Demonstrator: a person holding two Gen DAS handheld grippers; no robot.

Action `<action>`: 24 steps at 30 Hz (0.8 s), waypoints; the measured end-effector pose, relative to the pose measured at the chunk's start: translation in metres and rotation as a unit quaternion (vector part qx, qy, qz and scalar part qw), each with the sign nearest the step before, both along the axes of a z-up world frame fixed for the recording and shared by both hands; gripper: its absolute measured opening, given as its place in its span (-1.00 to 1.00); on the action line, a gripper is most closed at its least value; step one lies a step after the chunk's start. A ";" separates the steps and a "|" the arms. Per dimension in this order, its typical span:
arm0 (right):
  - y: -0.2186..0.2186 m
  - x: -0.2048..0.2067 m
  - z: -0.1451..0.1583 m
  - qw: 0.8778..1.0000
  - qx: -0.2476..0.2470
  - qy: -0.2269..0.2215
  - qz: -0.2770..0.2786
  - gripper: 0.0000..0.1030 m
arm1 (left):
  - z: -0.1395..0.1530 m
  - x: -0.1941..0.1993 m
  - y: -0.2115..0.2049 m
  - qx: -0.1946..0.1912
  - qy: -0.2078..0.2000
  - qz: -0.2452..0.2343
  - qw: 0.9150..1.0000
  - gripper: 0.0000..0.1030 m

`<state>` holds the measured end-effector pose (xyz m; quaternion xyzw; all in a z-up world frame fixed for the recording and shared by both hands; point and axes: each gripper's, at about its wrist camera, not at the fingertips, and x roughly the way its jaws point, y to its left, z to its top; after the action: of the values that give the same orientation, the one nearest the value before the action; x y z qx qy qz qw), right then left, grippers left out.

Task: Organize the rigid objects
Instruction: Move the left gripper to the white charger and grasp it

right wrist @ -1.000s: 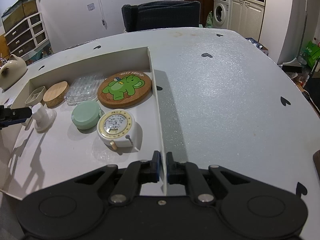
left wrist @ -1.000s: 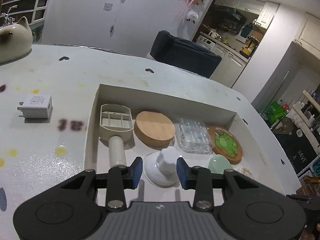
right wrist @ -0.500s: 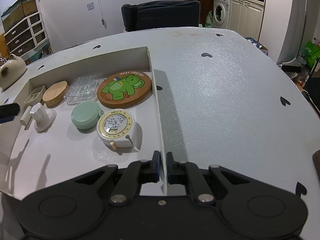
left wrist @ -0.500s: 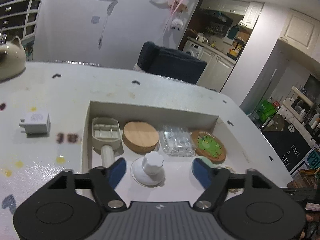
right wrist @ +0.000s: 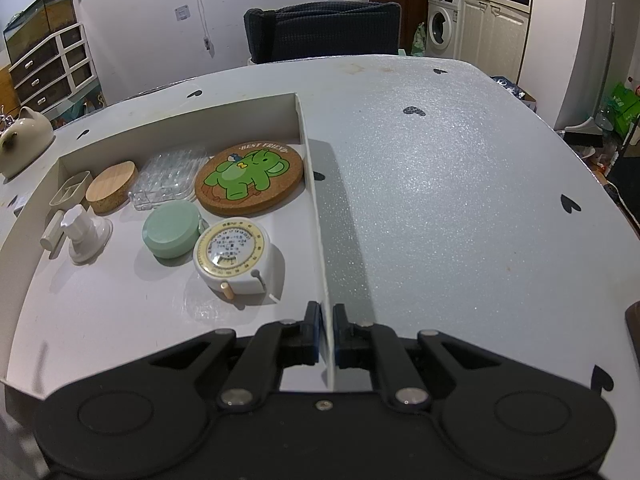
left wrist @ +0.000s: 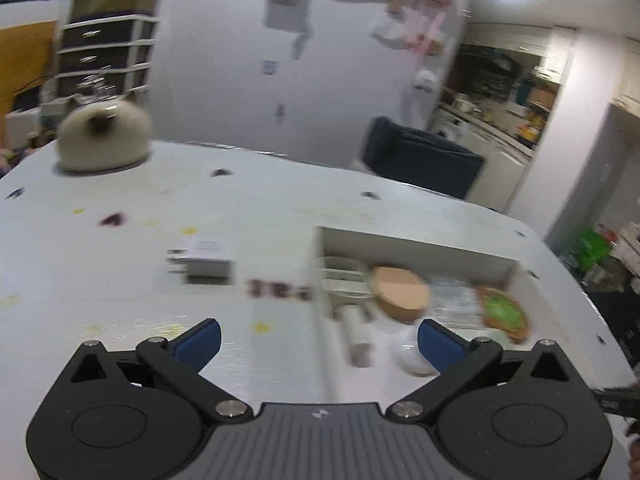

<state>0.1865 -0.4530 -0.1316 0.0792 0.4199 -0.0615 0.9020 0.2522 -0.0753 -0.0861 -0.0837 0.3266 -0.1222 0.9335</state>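
Observation:
A shallow white box (right wrist: 304, 152) on the table holds a white suction knob (right wrist: 86, 236), a mint round case (right wrist: 172, 234), a white tape measure (right wrist: 232, 256), an elephant cork coaster (right wrist: 250, 178), a clear plastic tray (right wrist: 170, 180), a wooden lid (right wrist: 110, 186) and a cream scoop (right wrist: 68, 196). My right gripper (right wrist: 326, 330) is shut on the box's right wall. My left gripper (left wrist: 318, 342) is open and empty, above the table left of the box (left wrist: 320, 264). A white charger plug (left wrist: 204, 260) lies ahead of it on the table.
A cream cat-eared teapot (left wrist: 102, 138) stands at the far left of the table; it also shows in the right wrist view (right wrist: 22, 144). A dark chair (right wrist: 324, 30) stands behind the table. The left wrist view is motion-blurred.
My left gripper let go of the white suction knob, opened wide, and swung left out of the box toward the charger plug. The right gripper stayed clamped on the box wall.

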 end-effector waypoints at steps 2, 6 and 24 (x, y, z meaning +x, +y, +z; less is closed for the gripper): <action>0.000 0.000 0.000 1.000 -0.001 0.000 0.001 -0.84 | -0.003 0.005 0.013 -0.001 0.003 0.018 1.000 1.00; 0.000 0.000 0.000 1.000 -0.001 0.001 0.001 -0.84 | -0.011 0.017 0.029 0.015 0.011 0.044 0.999 1.00; 0.001 0.001 0.000 1.000 -0.003 0.005 0.001 -0.84 | -0.038 0.097 0.029 0.052 -0.024 0.082 0.995 0.29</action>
<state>0.1878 -0.4524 -0.1315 0.0761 0.4244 -0.0623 0.9001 0.3496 -0.0460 -0.1239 -0.0583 0.3019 -0.0305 0.9511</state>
